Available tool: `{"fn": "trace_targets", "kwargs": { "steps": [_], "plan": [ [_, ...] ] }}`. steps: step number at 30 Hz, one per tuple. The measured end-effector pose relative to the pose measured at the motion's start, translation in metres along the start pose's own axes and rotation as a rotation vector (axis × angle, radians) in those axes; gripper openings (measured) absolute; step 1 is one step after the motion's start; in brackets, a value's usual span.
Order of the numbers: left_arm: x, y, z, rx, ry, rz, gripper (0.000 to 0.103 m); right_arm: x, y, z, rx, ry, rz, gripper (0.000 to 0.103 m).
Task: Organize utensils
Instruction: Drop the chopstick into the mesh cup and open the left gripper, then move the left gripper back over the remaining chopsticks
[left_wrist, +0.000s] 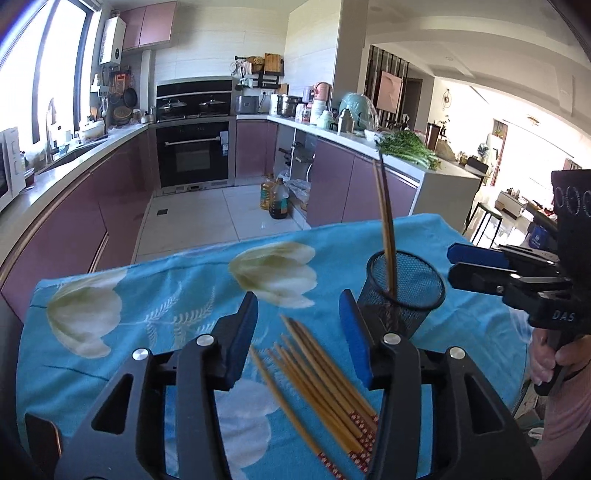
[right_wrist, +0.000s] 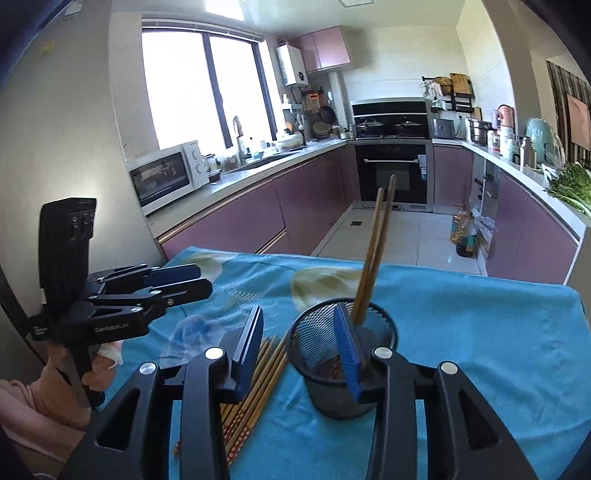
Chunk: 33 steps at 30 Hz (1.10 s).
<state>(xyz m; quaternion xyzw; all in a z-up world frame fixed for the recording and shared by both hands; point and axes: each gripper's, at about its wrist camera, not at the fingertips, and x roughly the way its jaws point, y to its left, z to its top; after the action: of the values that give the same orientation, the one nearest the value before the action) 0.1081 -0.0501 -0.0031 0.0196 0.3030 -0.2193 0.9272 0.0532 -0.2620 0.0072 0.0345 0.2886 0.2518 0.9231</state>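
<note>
Several wooden chopsticks (left_wrist: 317, 373) with red patterned ends lie in a loose bundle on the blue flowered cloth (left_wrist: 166, 295). My left gripper (left_wrist: 299, 310) is open and empty, hovering just above their tips. A black mesh cup (left_wrist: 406, 291) stands to the right with two chopsticks (left_wrist: 386, 214) leaning upright in it. My right gripper (right_wrist: 301, 321) is open and empty, its right finger over the cup (right_wrist: 340, 358); the bundle (right_wrist: 258, 384) lies left of the cup. The right gripper also shows in the left wrist view (left_wrist: 456, 264), beside the cup.
The cloth-covered table ends at a far edge (right_wrist: 369, 264) before the kitchen floor. Purple cabinets and counters line both sides, with an oven (left_wrist: 194, 155) at the back. Oil bottles (left_wrist: 277, 197) stand on the floor. A microwave (right_wrist: 166, 177) sits on the left counter.
</note>
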Motion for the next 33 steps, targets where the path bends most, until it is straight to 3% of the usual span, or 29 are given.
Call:
{"fn": "trace_targets", "kwargs": {
  "steps": [6, 13, 33],
  "plan": [
    [0.019, 0.015, -0.049, -0.027, 0.139, 0.013, 0.047, 0.033, 0.018, -0.034, 0.016, 0.132, 0.044, 0.037],
    [0.044, 0.007, -0.087, -0.017, 0.231, 0.0, 0.047, 0.061, 0.023, -0.06, 0.054, 0.23, 0.051, 0.037],
    [0.066, 0.008, -0.096, -0.013, 0.293, 0.012, 0.047, 0.077, 0.023, -0.073, 0.056, 0.283, 0.004, 0.037]
  ]
}}
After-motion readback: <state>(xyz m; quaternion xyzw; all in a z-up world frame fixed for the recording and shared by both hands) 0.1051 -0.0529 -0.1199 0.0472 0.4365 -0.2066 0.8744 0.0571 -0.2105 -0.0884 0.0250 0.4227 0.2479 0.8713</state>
